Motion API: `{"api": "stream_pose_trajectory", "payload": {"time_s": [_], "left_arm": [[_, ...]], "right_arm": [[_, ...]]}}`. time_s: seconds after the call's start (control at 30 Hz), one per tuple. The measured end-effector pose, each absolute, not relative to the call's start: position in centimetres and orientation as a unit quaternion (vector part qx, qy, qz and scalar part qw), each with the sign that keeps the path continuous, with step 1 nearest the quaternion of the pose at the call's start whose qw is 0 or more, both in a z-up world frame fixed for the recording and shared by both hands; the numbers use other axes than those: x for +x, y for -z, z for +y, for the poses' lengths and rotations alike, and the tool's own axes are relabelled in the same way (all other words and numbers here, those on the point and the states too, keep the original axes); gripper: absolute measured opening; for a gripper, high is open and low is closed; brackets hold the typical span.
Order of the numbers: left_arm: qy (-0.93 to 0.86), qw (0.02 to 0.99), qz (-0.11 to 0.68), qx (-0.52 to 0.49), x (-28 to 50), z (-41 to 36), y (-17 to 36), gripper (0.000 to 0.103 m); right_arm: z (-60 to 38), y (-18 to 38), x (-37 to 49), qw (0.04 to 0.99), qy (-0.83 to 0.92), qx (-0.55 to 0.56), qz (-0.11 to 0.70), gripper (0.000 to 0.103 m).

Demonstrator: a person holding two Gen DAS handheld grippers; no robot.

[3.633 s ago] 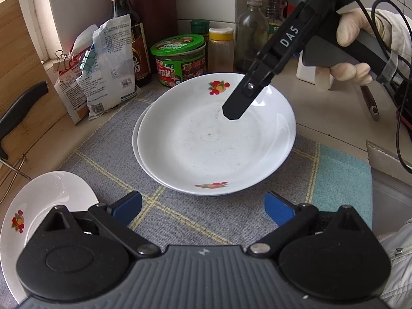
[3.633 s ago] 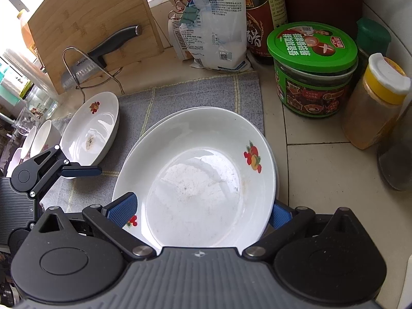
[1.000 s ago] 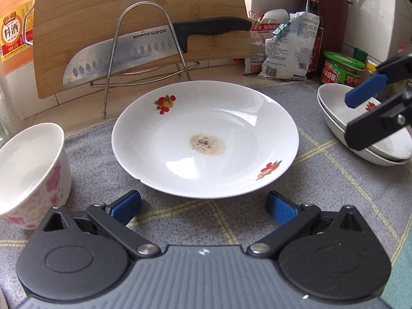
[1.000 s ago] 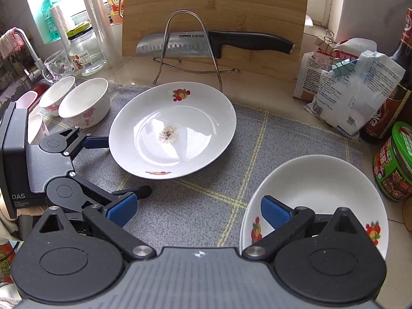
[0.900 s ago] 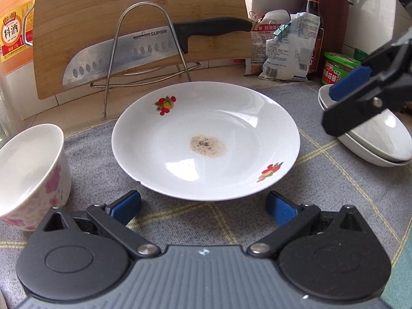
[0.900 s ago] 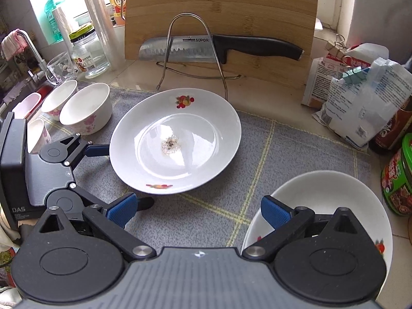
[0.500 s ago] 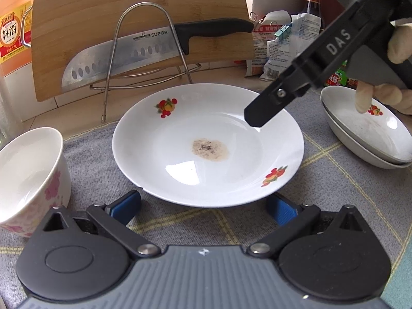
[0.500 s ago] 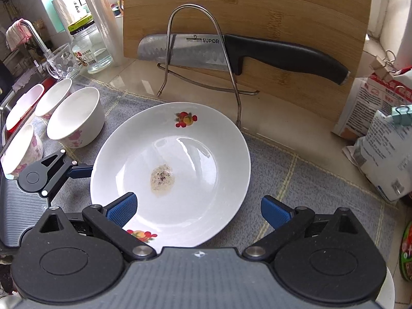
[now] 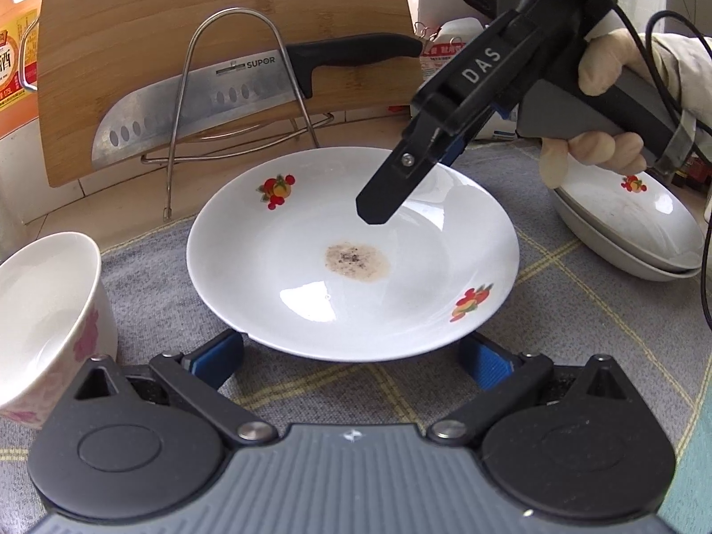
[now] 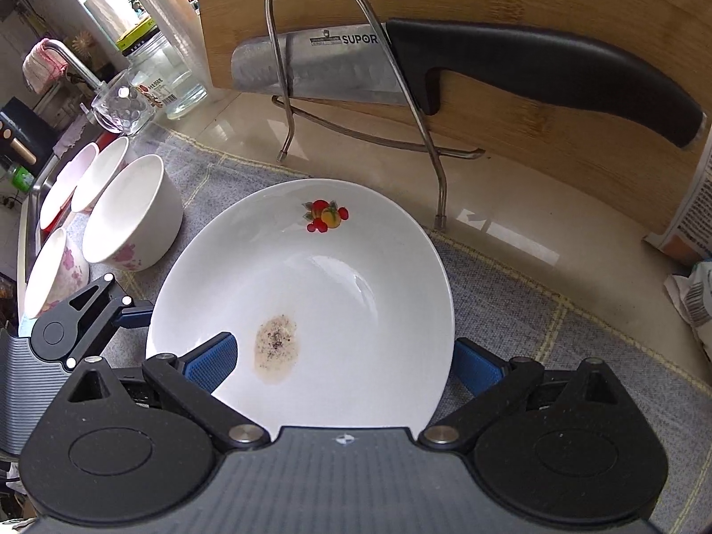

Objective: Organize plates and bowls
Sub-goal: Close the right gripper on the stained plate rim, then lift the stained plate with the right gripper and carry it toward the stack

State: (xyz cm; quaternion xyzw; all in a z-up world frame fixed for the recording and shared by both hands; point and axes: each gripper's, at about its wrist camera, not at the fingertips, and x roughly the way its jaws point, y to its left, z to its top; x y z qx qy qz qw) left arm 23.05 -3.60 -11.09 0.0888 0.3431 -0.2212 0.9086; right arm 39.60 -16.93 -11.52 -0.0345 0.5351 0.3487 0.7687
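left gripper (image 9: 351,358): jaws spread, low at near rim of soiled plate (image 9: 307,222), no grip | right gripper (image 10: 342,362): jaws spread, one finger over plate's well, other outside rim | plate on grey mat (image 9: 578,325) | two stacked plates (image 9: 623,222) right of both grippers

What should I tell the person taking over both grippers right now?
Left gripper: open, low on the grey mat, fingers either side of the near rim of the white fruit-print plate with a brown stain; not gripping.
Right gripper: open, above that same plate, empty.
Done: two white fruit-print plates sit stacked at the right of the mat.
White floral bowls stand loose in a cluster at the mat's left end.
Left: probably add the stained plate to the stack, then gather the bowls.
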Motion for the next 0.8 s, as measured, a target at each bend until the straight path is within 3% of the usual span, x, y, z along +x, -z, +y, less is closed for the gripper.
{"api": "stream_pose_trajectory", "payload": {"time_s": [0.8], "left_arm": [[0.249,0.907,0.327,0.087,23.0,-3.0,11.2,0.1]], "right_arm": [[-15.7,11.9,42.4,0.739,-0.399,-0.014,0.543,0.103]]}}
